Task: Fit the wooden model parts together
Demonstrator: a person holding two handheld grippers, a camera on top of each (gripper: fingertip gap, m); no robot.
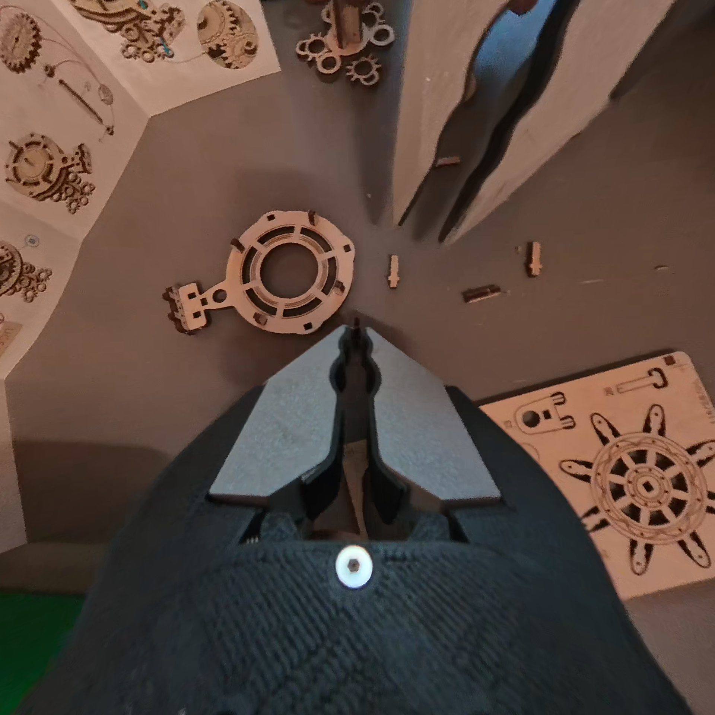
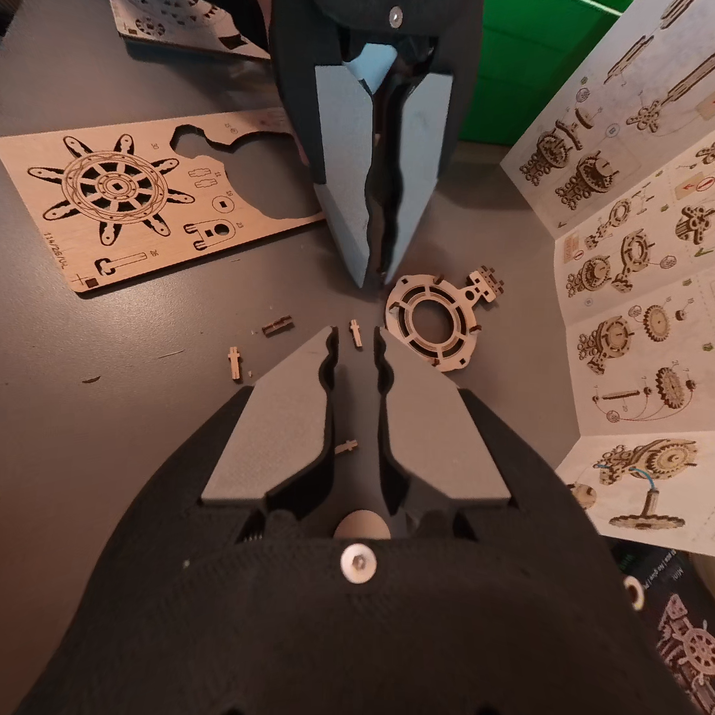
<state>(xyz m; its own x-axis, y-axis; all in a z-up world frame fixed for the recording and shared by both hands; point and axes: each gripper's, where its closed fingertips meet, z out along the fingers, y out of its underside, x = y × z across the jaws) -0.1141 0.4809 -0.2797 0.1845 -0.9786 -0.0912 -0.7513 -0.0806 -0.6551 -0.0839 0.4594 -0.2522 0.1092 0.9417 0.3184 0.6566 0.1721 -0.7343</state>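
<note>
**Peg fitting at ring assembly**

Left gripper: jaws closed on small dark peg, tip at 5 o'clock of wooden ring assembly, lying flat on grey surface. Right gripper: jaws parted, empty, straddling loose peg. Two further pegs at 9 o'clock. Parts sheet beyond.

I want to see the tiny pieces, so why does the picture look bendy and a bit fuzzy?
Both views use wide-angle lenses, so the instruction sheet curves near the edges; in the left wrist view the right gripper is motion-blurred; the ring-shaped wooden part stays fairly sharp; lighting is dim, shadows soft.
</note>
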